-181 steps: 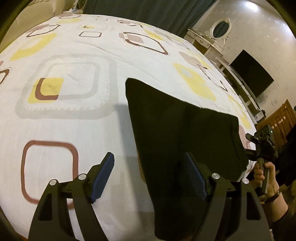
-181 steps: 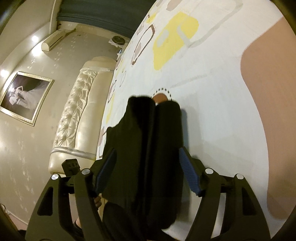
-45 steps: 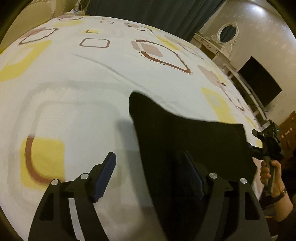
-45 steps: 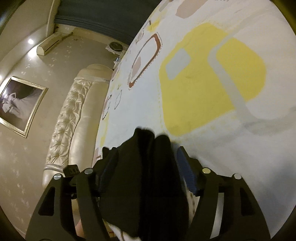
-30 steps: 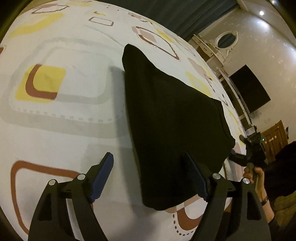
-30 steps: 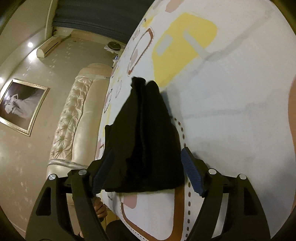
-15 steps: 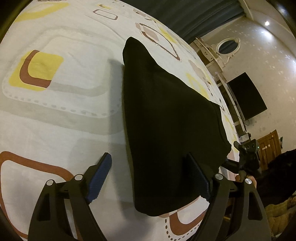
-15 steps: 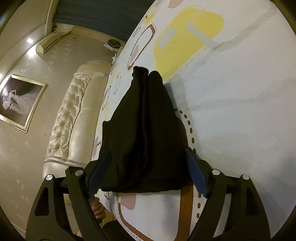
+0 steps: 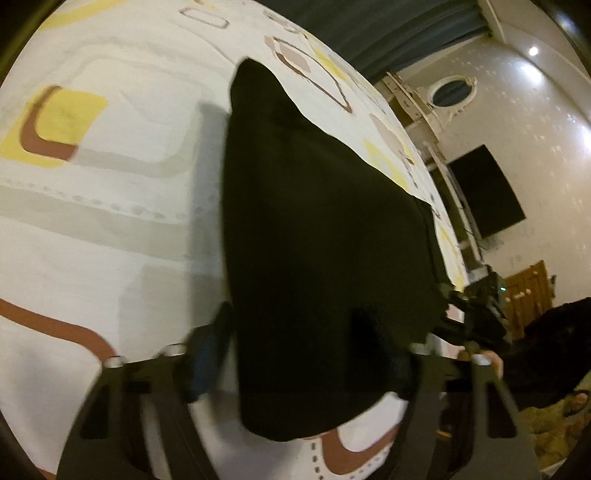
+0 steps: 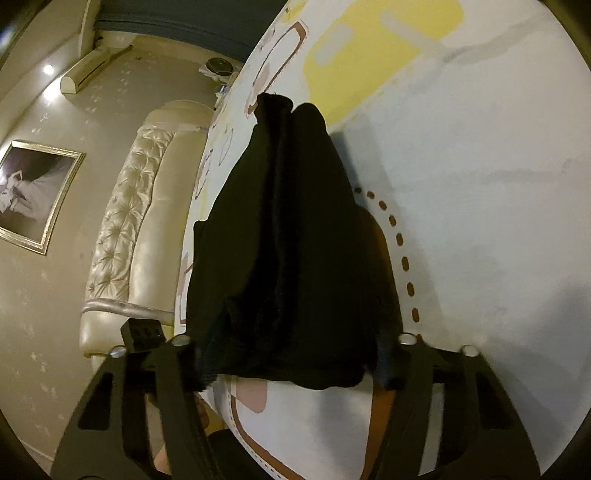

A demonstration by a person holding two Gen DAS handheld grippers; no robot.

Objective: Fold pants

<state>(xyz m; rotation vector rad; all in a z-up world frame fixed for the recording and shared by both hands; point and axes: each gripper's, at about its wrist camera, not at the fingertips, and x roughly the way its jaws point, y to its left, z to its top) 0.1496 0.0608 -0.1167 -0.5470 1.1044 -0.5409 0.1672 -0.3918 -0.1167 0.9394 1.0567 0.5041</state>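
Observation:
Black folded pants point(image 9: 317, 229) lie flat on the patterned bed sheet point(image 9: 110, 229), tapering away from me. My left gripper point(image 9: 295, 350) straddles their near end with its jaws closing. The left pad point(image 9: 214, 347) is at the cloth's edge and the right finger lies over the fabric. In the right wrist view the pants point(image 10: 288, 240) show stacked layers. My right gripper point(image 10: 291, 365) is at their near end, its jaws closing with a pad at each side edge. The cloth does not look squeezed in either view. A hand point(image 9: 487, 360) shows past the pants' right corner.
A cream tufted headboard point(image 10: 122, 229) and a framed picture point(image 10: 33, 195) stand to the left. A dark curtain point(image 9: 388, 29), a mirrored dresser point(image 9: 448, 90), a wall screen point(image 9: 484, 192) and a wooden door point(image 9: 532, 288) lie beyond the bed. The sheet's edge runs just below the right gripper.
The pants, held up a second and a half ago, now lie flat on the sheet. In the last half second both pairs of jaws have narrowed onto the pants' near end.

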